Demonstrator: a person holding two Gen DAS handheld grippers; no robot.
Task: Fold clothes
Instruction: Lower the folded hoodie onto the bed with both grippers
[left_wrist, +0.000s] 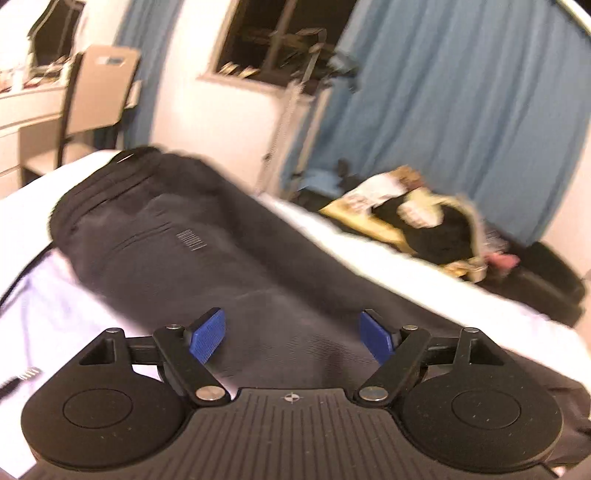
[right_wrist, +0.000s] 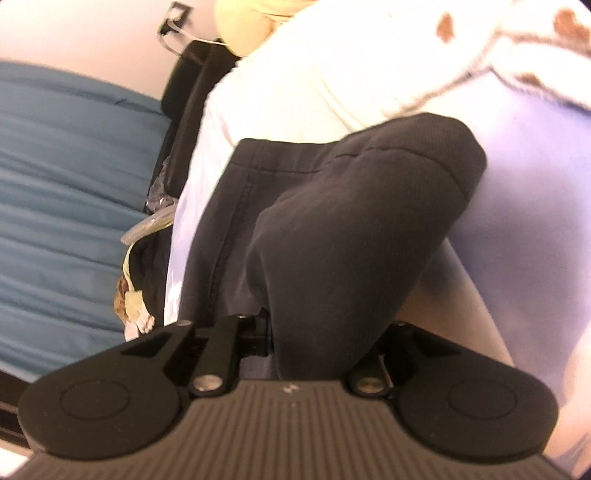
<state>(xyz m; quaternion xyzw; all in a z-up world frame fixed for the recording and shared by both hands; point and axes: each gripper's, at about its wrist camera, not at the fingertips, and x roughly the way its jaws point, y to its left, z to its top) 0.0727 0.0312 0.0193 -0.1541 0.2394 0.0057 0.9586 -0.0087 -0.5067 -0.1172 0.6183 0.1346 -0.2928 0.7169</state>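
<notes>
Dark grey fabric trousers (left_wrist: 177, 240) lie along the white-sheeted bed (left_wrist: 424, 280), one end lifted. Your right gripper (right_wrist: 295, 343) has its fingers clamped on a bunched fold of that cloth. Your left gripper (left_wrist: 293, 336) hovers over the garment, blue-padded fingers (left_wrist: 207, 336) apart, holding nothing. You seem mid-fold; next, carry the gripped end across and lay it flat.

- Left wrist view looks low along the bed (left_wrist: 424, 273) over the dark garment (left_wrist: 192, 258), toward window (left_wrist: 280, 37) and curtain (left_wrist: 461, 110).
- Right wrist view, tilted, sits close against the same garment (right_wrist: 351, 221); both views share garment, bed (right_wrist: 535, 166) and curtain (right_wrist: 74, 166).
</notes>
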